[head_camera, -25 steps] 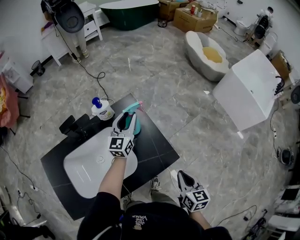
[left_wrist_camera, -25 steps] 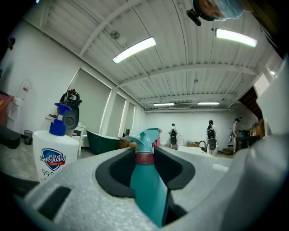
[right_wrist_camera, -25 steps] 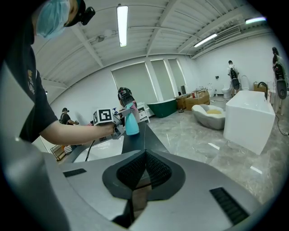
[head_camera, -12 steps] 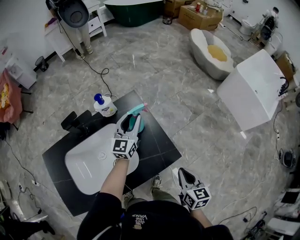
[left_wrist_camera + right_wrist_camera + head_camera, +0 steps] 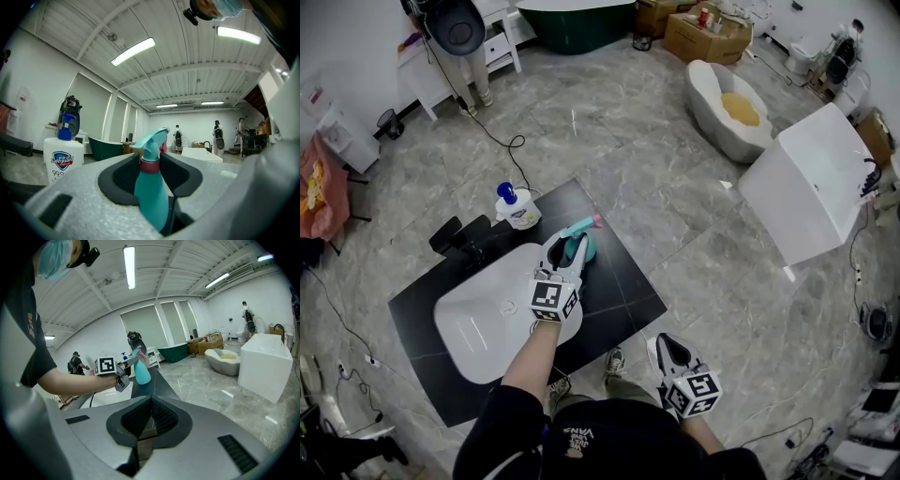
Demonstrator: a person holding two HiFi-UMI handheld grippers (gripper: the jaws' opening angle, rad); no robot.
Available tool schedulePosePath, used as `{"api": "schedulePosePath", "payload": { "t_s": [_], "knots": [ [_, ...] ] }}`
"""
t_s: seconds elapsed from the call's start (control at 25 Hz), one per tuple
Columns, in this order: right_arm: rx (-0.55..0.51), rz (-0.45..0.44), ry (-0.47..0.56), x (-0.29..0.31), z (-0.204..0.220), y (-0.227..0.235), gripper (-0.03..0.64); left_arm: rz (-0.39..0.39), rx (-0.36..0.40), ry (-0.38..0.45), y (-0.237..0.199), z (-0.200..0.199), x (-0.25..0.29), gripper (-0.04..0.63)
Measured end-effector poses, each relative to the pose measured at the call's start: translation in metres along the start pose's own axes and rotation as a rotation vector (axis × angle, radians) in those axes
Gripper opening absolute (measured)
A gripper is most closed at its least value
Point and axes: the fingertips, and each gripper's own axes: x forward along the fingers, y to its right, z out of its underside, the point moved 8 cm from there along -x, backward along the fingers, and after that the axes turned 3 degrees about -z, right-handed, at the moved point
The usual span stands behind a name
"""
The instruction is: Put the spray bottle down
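A teal spray bottle (image 5: pixel 580 246) with a pink nozzle tip stands upright between the jaws of my left gripper (image 5: pixel 566 251), which is shut on its body. The left gripper view shows the bottle (image 5: pixel 151 187) filling the gap between the pads. In the right gripper view the bottle (image 5: pixel 142 371) has its base down at the black countertop (image 5: pixel 619 291), near the right rim of the white basin (image 5: pixel 483 323); I cannot tell whether it rests there. My right gripper (image 5: pixel 667 350) hangs low at the near right, off the counter, shut with nothing in it.
A white soap pump bottle (image 5: pixel 517 208) stands on the counter's far corner, left of the spray bottle. A black faucet (image 5: pixel 461 239) sits behind the basin. On the marble floor lie a white box (image 5: pixel 811 192), an oval tub (image 5: pixel 729 111) and cables.
The left gripper, still shut on the spray bottle, has shifted slightly nearer to me and away from the soap bottle. The right gripper has stayed put.
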Motion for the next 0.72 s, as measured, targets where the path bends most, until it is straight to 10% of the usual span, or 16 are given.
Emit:
{"api": "schedulePosePath", "payload": {
  "t_s": [0.72],
  "knots": [
    [0.003,0.012,0.024,-0.01,0.006,-0.013,0.002,0.059,-0.007,-0.092,0.0,0.004,-0.004,0.247]
  ]
}}
